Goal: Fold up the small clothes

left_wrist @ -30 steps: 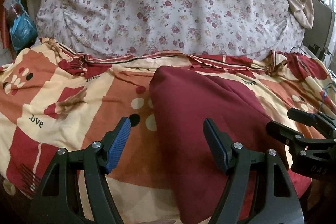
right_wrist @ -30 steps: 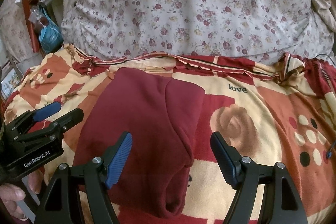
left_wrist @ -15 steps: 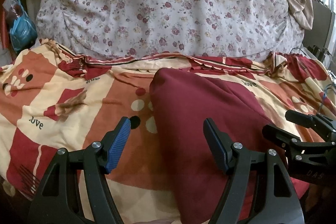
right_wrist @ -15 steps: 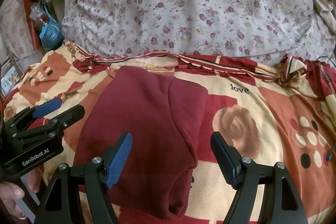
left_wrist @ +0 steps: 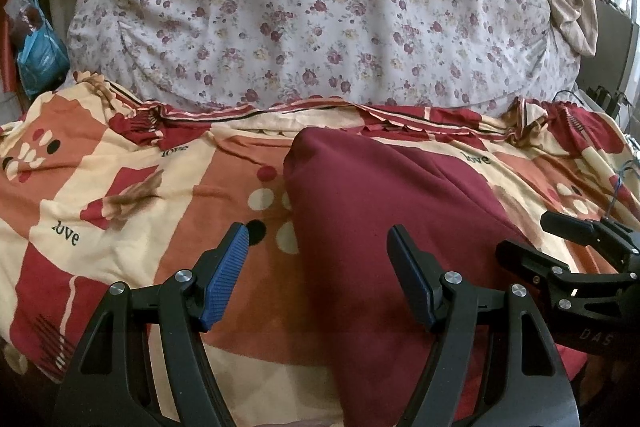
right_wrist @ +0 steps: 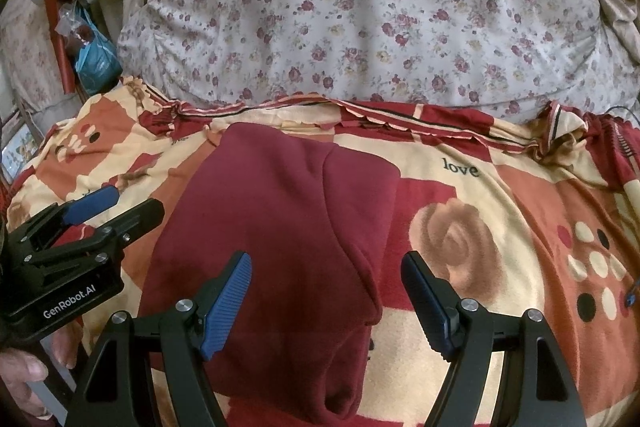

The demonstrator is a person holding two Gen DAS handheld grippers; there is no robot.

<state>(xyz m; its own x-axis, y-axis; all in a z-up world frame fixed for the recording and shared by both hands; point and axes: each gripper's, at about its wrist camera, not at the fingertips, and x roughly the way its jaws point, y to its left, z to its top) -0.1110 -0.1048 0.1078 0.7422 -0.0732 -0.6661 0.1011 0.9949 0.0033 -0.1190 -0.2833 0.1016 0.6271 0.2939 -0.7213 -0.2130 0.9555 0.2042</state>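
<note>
Both grippers, left and right, hover with jaws wide and empty over the maroon garment, lying part-folded on the patterned blanket. Pinching blanket too could drag the fold askew.

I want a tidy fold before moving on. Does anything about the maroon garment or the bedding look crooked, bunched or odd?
The maroon garment is folded unevenly: its overlapping flap edge runs slantwise. The patterned blanket is bunched along its far edge against the floral quilt. Nothing is damaged.
</note>
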